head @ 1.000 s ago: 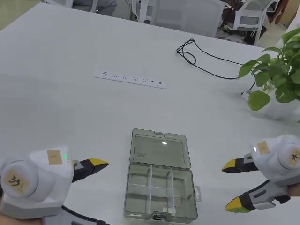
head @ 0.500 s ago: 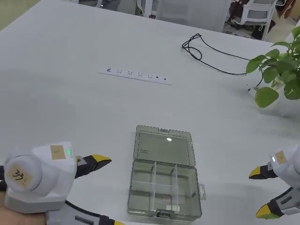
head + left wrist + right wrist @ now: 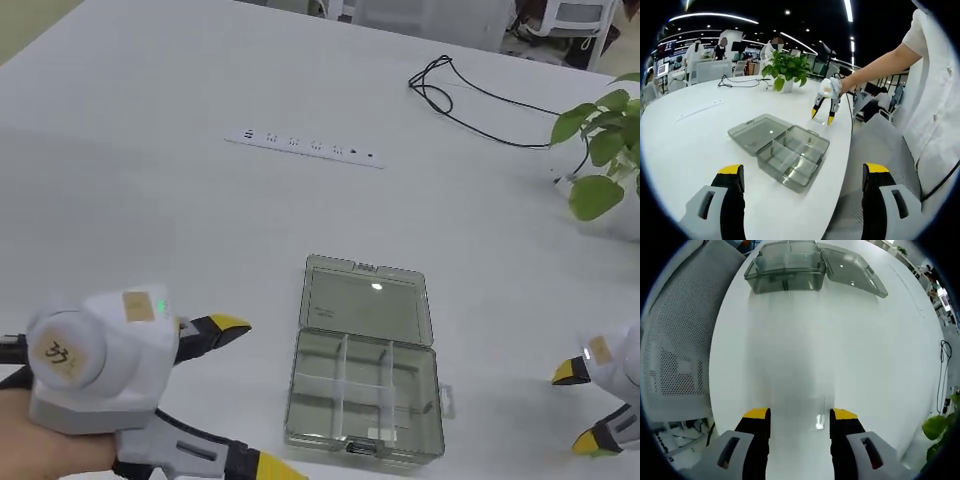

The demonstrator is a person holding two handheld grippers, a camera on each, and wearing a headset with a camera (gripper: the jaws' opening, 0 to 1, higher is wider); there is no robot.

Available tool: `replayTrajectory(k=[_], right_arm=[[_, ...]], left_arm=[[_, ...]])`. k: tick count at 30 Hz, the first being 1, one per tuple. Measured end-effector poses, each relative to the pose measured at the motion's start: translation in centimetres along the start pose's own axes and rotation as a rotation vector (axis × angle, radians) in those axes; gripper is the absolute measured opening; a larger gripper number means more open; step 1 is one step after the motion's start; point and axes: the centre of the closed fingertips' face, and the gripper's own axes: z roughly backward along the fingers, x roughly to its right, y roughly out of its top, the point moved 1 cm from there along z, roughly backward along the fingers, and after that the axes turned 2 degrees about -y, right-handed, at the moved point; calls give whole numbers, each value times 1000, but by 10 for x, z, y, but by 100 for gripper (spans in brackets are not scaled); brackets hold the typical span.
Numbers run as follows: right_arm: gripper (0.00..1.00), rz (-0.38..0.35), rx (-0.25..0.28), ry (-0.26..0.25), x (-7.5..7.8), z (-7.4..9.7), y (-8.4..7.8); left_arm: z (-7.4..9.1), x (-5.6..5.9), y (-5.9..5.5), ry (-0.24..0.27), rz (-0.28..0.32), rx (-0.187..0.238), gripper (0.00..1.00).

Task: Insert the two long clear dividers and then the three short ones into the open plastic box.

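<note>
head view: left gripper (image 3: pixel 252 396) spread wide beside the plastic box (image 3: pixel 365 305), right gripper (image 3: pixel 580 408) parted too.

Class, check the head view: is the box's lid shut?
No, the lid lies flat open on the table behind the box.

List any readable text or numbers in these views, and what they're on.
"33": round cap of the left gripper, handwritten.
Tan sticker on the right gripper: blurred, unreadable.
Print on the box lid: too small.
Marks on the power strip: too small.
</note>
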Motion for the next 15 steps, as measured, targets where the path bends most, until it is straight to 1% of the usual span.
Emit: replayTrajectory(k=[5, 7, 15], right_arm=[[44, 8, 0, -6, 2, 0, 0], [42, 23, -4, -19, 4, 0, -1], [41, 28, -15, -22, 4, 0, -1]], left_arm=[[1, -1, -1, 3, 4, -2, 100], [1, -2, -1, 2, 6, -4, 100], [0, -1, -1, 0, 5, -3, 100]])
